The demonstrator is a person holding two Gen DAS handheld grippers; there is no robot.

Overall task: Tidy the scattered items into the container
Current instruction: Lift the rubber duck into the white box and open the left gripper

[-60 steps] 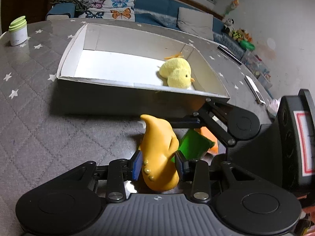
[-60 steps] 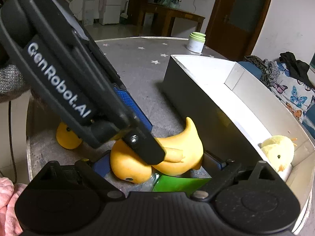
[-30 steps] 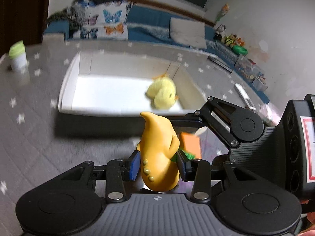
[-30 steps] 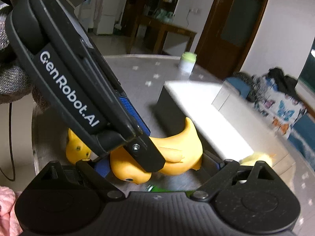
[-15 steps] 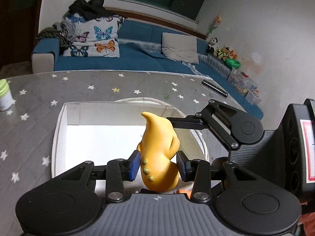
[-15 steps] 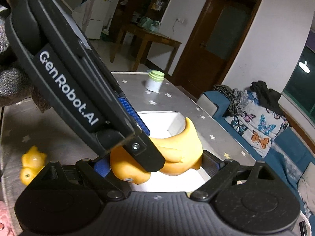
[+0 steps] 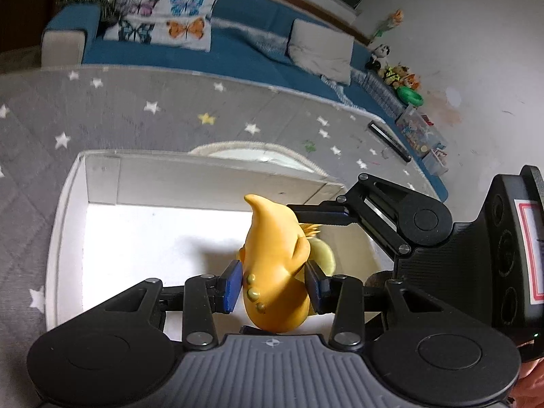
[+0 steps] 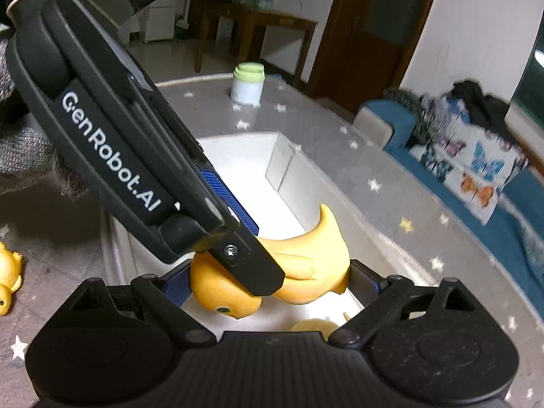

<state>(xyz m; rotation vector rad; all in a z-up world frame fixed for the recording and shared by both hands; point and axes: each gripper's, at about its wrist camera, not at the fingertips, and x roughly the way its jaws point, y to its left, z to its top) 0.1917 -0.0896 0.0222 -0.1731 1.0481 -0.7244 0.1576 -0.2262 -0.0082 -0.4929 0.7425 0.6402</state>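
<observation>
A yellow rubber duck (image 7: pixel 275 265) is pinched from two sides at once. My left gripper (image 7: pixel 273 287) is shut on it, and my right gripper (image 8: pixel 268 284) is shut on the same duck (image 8: pixel 306 258). Both hold it in the air above the inside of the white box (image 7: pixel 136 238). The box (image 8: pixel 244 156) also shows under the duck in the right wrist view. A yellow plush chick (image 7: pixel 323 255) lies in the box behind the duck, mostly hidden. The right gripper's body crosses the left wrist view, the left's crosses the right wrist view.
A grey star-patterned tablecloth (image 7: pixel 136 115) covers the table. A white jar with a green lid (image 8: pixel 248 81) stands beyond the box. A small yellow toy (image 8: pixel 8 278) lies on the table left of the box. A blue sofa with cushions (image 7: pixel 204 34) stands behind the table.
Both grippers have lifted the duck off the table in front of the box and carried it up and forward over the box's inside. The grip on the duck is unchanged.
</observation>
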